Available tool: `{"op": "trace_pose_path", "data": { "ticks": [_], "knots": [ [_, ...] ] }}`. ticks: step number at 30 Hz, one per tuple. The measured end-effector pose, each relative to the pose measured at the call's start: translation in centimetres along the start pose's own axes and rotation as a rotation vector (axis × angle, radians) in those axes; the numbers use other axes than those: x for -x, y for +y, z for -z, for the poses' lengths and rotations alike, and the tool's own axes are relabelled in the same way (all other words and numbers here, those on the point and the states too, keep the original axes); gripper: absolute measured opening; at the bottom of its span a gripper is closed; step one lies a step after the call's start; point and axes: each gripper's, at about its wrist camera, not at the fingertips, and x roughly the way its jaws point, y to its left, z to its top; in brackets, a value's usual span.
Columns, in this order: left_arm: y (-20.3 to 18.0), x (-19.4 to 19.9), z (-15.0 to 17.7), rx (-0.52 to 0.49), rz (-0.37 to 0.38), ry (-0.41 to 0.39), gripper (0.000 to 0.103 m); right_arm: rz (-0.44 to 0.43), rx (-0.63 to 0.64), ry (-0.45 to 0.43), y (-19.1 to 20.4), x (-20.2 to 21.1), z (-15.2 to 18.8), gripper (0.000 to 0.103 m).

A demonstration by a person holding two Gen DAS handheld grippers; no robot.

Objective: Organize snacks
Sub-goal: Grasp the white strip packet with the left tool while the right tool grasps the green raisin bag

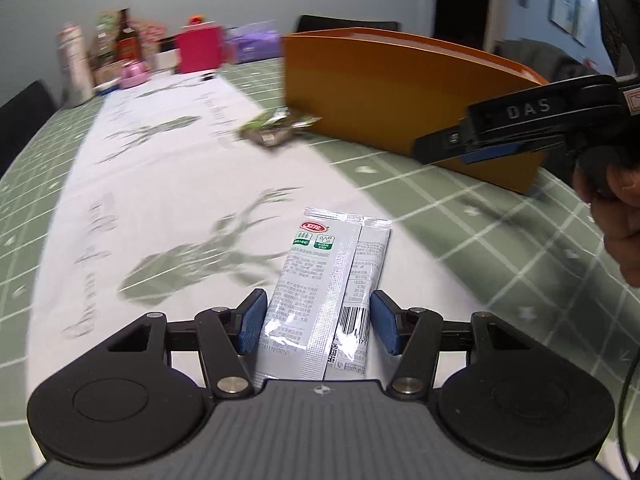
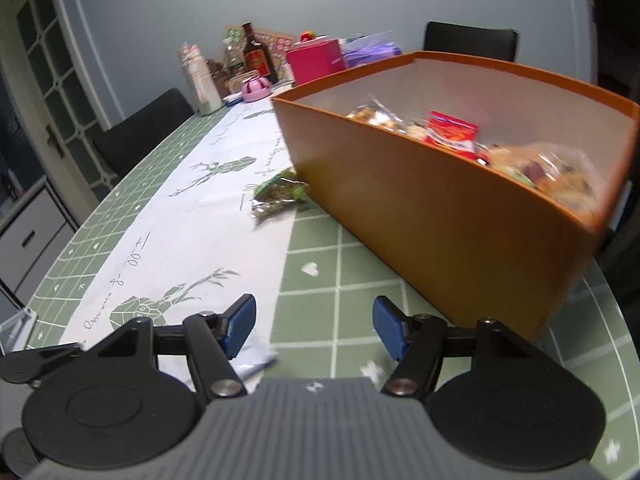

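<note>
Two tools in play. Left tool [image 1: 316, 320] straddling white snack sachet [image 1: 328, 288] flat on worktop [image 1: 460, 248], pads wide, not yet clamping. Closing squarely on sachet midline, lifting level toward orange bin [image 2: 440, 216]. Right tool [image 2: 314, 326] gaping, holding nothing, hovering near bin. Green packet [image 2: 280, 196] lying beside bin wall.

A table [image 2: 340, 300] covered by a green grid cloth and white deer-print runner [image 1: 160, 208], on which an orange bin [image 2: 440, 216], a white sachet [image 1: 328, 280], a green snack packet [image 2: 280, 196] and far-end bottles [image 2: 256, 54] are borne.
</note>
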Motion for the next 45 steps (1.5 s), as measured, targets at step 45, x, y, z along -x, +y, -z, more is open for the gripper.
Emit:
{"op": "trace_pose_path", "data": {
  "ticks": [45],
  "knots": [
    [6.5, 3.2, 1.9, 0.155, -0.158, -0.009, 0.066, 0.028, 0.380, 0.088, 5.6, -3.1, 1.5, 0.041]
  ]
}}
